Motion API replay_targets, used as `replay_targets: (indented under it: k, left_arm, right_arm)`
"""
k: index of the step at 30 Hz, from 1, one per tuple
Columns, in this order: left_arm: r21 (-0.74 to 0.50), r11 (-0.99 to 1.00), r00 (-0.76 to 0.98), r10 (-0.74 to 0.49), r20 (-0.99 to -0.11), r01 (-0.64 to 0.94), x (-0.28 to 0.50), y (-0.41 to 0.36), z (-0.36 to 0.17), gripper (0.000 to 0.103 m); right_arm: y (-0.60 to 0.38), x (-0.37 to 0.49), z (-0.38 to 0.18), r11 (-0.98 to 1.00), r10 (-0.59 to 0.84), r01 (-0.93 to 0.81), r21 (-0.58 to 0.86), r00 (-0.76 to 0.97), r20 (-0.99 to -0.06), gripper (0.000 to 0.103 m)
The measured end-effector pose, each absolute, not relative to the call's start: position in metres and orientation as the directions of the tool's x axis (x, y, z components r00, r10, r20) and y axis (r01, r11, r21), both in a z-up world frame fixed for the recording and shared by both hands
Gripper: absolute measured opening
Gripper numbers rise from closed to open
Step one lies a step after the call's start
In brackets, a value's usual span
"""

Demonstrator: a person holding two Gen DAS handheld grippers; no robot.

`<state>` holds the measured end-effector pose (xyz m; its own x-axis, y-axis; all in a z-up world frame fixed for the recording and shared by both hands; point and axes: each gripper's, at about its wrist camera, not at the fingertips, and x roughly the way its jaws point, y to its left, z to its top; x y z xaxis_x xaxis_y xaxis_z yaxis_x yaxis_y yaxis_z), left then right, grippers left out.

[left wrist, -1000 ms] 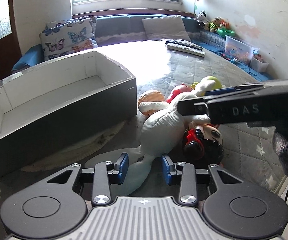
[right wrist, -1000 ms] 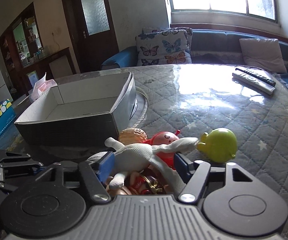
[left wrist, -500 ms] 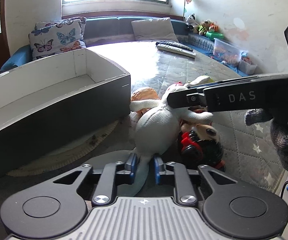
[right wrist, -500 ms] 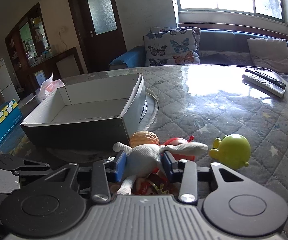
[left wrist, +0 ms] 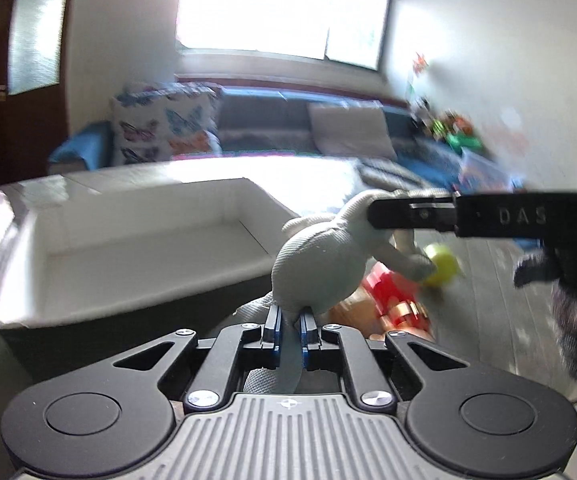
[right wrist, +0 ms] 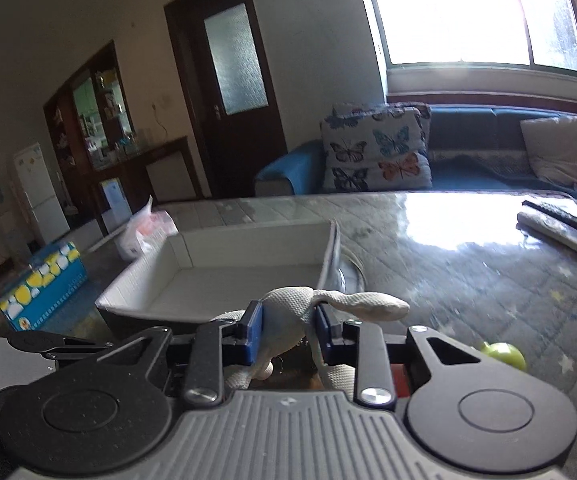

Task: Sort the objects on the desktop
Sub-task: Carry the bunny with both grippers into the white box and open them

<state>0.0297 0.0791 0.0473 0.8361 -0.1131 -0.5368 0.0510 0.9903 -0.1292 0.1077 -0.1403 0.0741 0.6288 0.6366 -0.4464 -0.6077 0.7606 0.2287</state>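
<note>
We find both tongs pinching the white soft toy (left wrist: 320,264): left tongs (left wrist: 288,330) on its tail, right tongs (right wrist: 288,330) on its body, sharing its limp weight. It hangs above the desk (right wrist: 468,280), the box (left wrist: 136,240) at ten o'clock.

Left gripper (left wrist: 289,330) is clamped on a thin limb of the white plush toy (left wrist: 320,268), which hangs clear of the table. Right gripper (left wrist: 376,216) grips the toy's upper end from the right side. Open white-lined box (left wrist: 128,240) stands left. Red toy (left wrist: 388,292) and yellow-green toy (left wrist: 442,266) lie beneath, blurred.
</note>
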Motion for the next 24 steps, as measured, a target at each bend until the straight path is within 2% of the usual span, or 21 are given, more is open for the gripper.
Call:
replay_targets:
  k: [8, 13, 18, 24]
  left_arm:
    - [-0.148, 0.984, 0.88, 0.015, -0.475, -0.097, 0.042, 0.136, 0.081, 0.01]
    - [-0.144, 0.964, 0.868, 0.131, -0.48, -0.225, 0.064, 0.172, 0.084, 0.011]
    - [-0.186, 0.95, 0.838, 0.117, -0.533, -0.251, 0.069, 0.19, 0.069, 0.023]
    - [-0.23, 0.945, 0.841, 0.078, -0.535, -0.234, 0.053, 0.18, 0.065, 0.026]
  right_arm:
    - [-0.086, 0.14, 0.102, 0.697, 0.71, -0.666, 0.265, 0.592, -0.381, 0.028]
    - [-0.045, 0.16, 0.101, 0.711, 0.693, -0.663, 0.236, 0.603, -0.394, 0.036]
    - [-0.038, 0.155, 0.092, 0.714, 0.673, -0.679, 0.171, 0.6, -0.432, 0.041]
    - [-0.054, 0.133, 0.093, 0.715, 0.652, -0.691, 0.103, 0.607, -0.455, 0.05]
